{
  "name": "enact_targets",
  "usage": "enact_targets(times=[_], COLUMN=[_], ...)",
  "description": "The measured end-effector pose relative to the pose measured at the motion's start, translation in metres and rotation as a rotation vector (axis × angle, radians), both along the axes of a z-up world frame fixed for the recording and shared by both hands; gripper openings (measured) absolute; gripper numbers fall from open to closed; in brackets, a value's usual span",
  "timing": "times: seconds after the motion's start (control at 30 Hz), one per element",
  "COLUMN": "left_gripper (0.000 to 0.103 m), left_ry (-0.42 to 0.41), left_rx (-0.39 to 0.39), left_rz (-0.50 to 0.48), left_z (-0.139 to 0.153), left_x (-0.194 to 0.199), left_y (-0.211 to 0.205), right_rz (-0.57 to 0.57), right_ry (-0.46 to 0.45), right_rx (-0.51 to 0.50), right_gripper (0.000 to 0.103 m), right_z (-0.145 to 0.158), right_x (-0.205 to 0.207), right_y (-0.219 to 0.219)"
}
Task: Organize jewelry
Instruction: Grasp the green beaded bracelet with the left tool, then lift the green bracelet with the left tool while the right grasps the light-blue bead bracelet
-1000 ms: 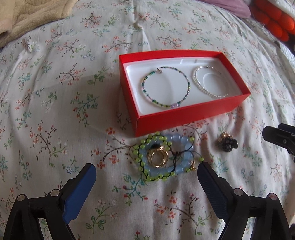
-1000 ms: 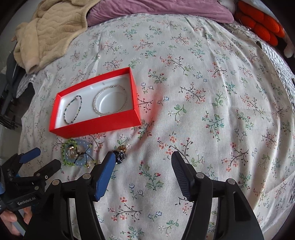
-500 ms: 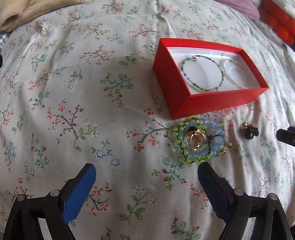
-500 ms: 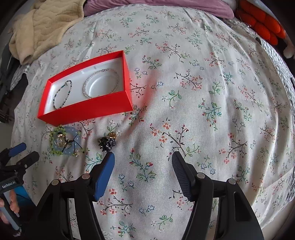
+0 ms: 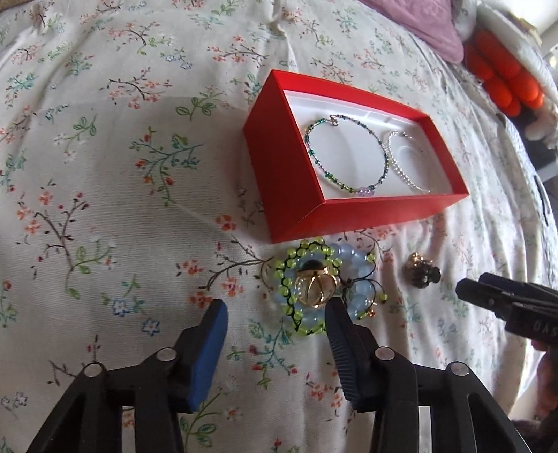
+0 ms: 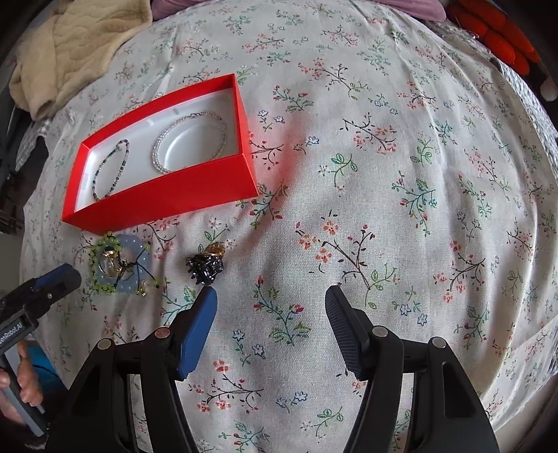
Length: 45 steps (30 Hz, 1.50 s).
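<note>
Bed (image 6: 383,174): covered by white sheet with small floral print.
Red box (image 5: 293,195) lying open on sheet, white lining; holds two bracelets.
Bead pile (image 5: 324,289) just in front of box: green and pale blue bracelets overlapping, gold ring (image 5: 315,287) on top.
Dark brooch (image 6: 205,266) near pile, apart from box.
Beige blanket (image 6: 69,45) at far left edge.
Purple cloth (image 5: 425,24) at far edge.
Orange cushion (image 5: 502,83) at far right.
</note>
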<state>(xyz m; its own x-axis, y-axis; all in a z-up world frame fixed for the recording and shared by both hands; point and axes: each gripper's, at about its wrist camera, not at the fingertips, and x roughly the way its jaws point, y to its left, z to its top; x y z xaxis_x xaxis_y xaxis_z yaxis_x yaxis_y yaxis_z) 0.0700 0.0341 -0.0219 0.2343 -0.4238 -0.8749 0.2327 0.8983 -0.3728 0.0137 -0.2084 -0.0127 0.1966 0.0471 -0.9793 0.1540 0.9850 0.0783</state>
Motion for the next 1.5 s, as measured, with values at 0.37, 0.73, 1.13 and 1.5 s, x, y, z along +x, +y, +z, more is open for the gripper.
enact_targets(times=[0.37,0.73,1.13,1.5], left_gripper=[0.012,0.005,0.005,0.005], left_ry=[0.022,-0.009,-0.034,-0.034], left_rx=[0.065,0.044,0.105,0.204], left_rz=[-0.007,-0.016,0.021,0.062], left_z=[-0.014,0.004,0.013,0.001], left_x=[0.007,-0.004,-0.021,-0.017], left_y=[-0.029,-0.025,0.022,0.049], right_rz=[0.015,0.028,0.061,0.038], right_ry=[0.008,0.001,0.002,-0.033], right_rx=[0.002,0.005,0.106,0.149], right_gripper=[0.067,0.067,0.067,0.06], right_z=[-0.004,-0.003,-0.009,-0.018], right_x=[0.004,0.006,0.02,0.038], right_y=[0.005,0.014,0.048,0.075])
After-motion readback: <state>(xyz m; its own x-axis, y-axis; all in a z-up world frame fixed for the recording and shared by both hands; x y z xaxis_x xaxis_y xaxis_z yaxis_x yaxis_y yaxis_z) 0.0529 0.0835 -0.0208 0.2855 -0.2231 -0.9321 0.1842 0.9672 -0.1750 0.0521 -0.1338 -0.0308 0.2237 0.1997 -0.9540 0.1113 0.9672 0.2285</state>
